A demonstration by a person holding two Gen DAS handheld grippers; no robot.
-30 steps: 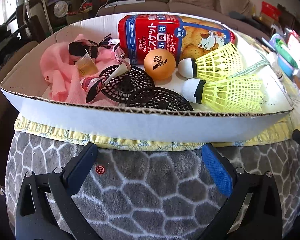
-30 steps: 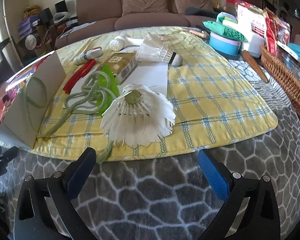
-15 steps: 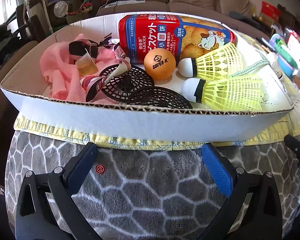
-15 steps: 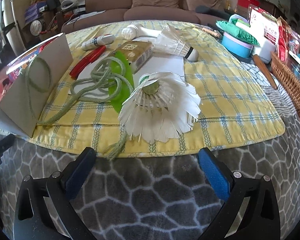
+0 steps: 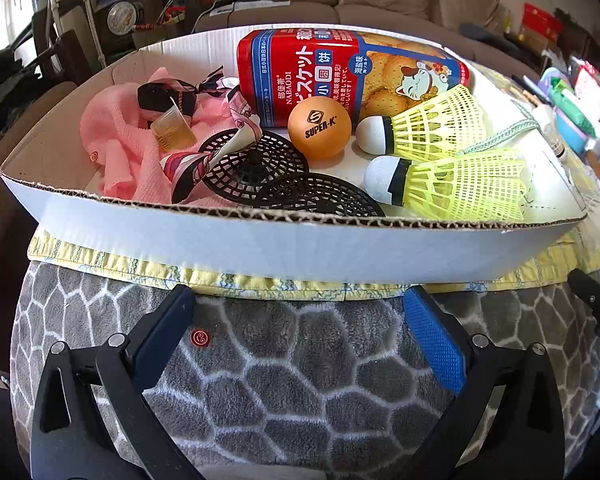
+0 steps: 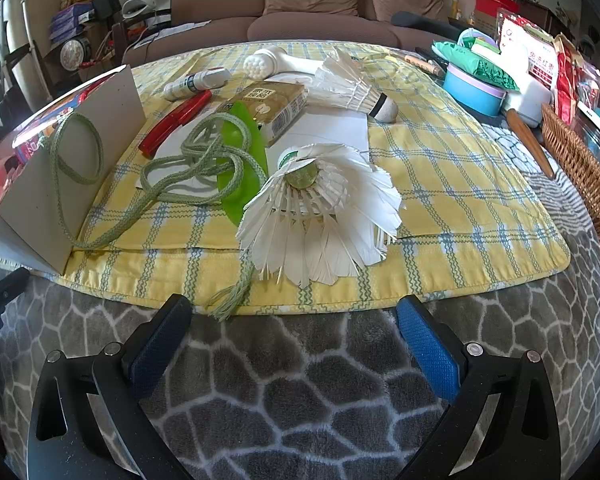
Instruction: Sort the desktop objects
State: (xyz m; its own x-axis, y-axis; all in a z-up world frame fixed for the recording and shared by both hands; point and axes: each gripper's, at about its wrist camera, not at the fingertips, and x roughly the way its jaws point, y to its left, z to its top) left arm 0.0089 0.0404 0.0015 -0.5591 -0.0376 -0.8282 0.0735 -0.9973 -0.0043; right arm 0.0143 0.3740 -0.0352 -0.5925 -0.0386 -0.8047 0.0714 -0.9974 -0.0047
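White feathered shuttlecock (image 6: pixel 320 208) lies centre frame, long axis toward the camera, skirt nearest, cork away. Right hand-held gripper (image 6: pixel 294 344) and left hand-held gripper (image 5: pixel 300 332) are both spread, empty.

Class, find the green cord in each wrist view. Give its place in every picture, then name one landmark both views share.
Left wrist: the green cord lies at the right, draped over the cardboard box wall above the yellow shuttlecocks.
Right wrist: the cord coils left of centre, one loop hanging on the box.
Shared landmark: the yellow checked cloth.
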